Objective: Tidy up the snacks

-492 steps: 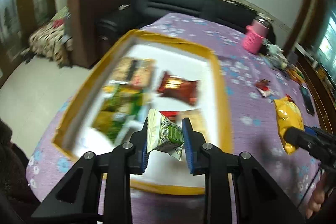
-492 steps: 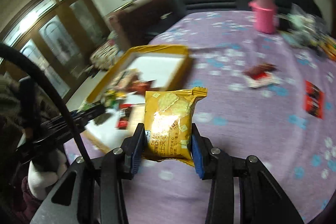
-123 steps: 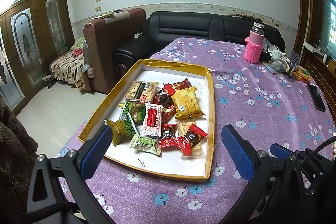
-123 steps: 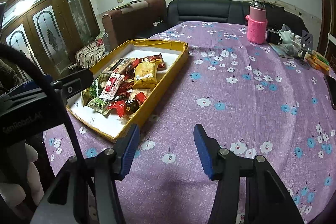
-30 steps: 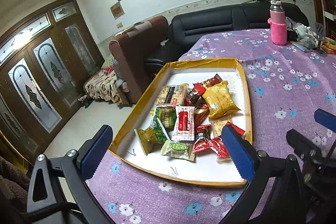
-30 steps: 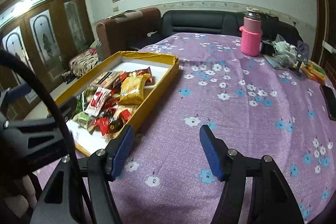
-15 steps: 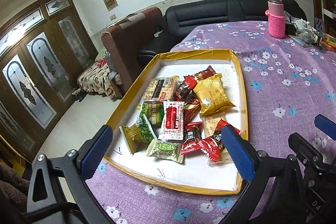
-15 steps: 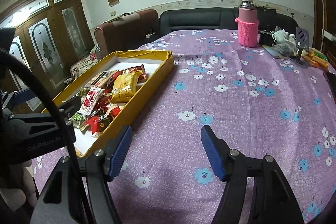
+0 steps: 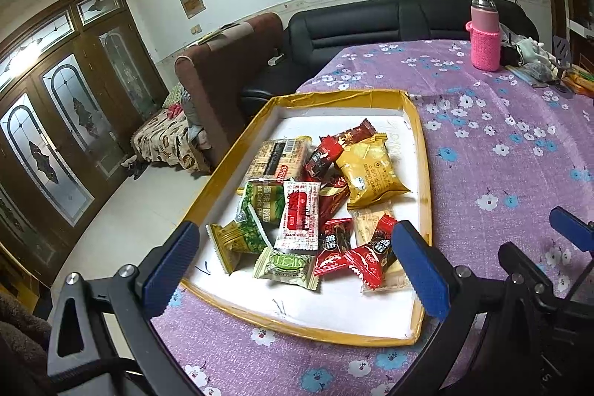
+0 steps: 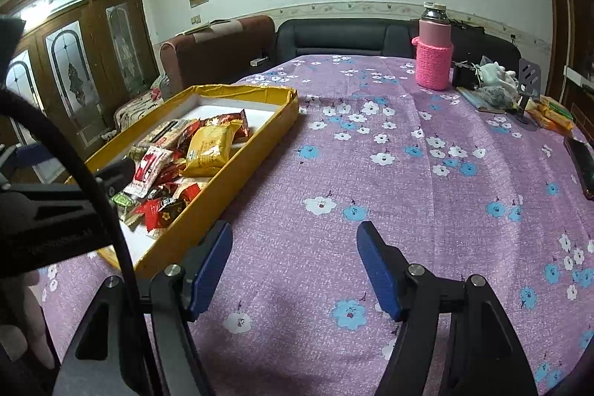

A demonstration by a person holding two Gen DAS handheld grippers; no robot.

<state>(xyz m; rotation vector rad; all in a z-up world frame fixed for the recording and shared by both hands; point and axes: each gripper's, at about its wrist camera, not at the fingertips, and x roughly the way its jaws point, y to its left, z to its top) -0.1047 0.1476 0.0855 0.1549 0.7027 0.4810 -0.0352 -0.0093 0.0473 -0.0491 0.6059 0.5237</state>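
Observation:
A yellow-rimmed tray with a white floor sits on the purple flowered tablecloth and holds a heap of snack packets. Among them are a yellow biscuit packet, a white-and-red packet, a green packet and red candies. My left gripper hovers over the tray's near end, open wide, with nothing between its fingers. My right gripper hangs open and empty over bare cloth to the right of the tray. The yellow packet shows there too.
A pink-sleeved bottle stands at the table's far side. Beside it lie small clutter and snack bars, and a dark phone rests at the right edge. A black sofa and a brown armchair stand beyond the table.
Both grippers hold almost still and stay open; the right jaws have spread slightly. The green packet and the yellow packet that I gripped much earlier now lie in the tray.

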